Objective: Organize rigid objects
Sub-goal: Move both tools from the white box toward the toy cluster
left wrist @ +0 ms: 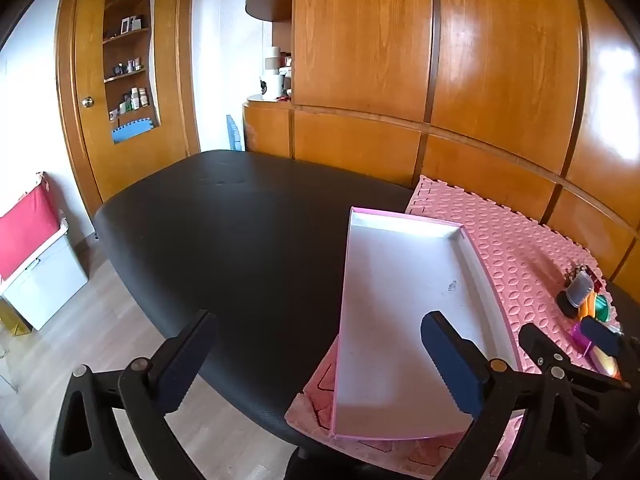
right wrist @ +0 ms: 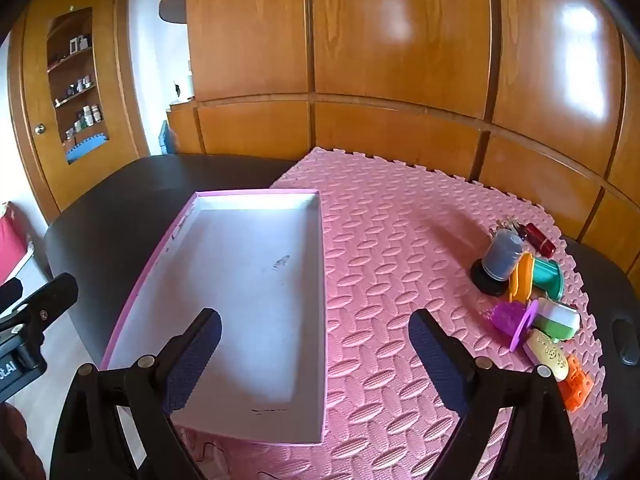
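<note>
Both claws wide and holding nothing, left claw point(left wrist: 320, 360), right claw point(right wrist: 316, 356), box point(right wrist: 240, 280) writing unreadable

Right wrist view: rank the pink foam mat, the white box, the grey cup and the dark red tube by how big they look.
1. pink foam mat
2. white box
3. grey cup
4. dark red tube

The tube lies farther back and partly behind the cup, so the last two are less sure.
</note>
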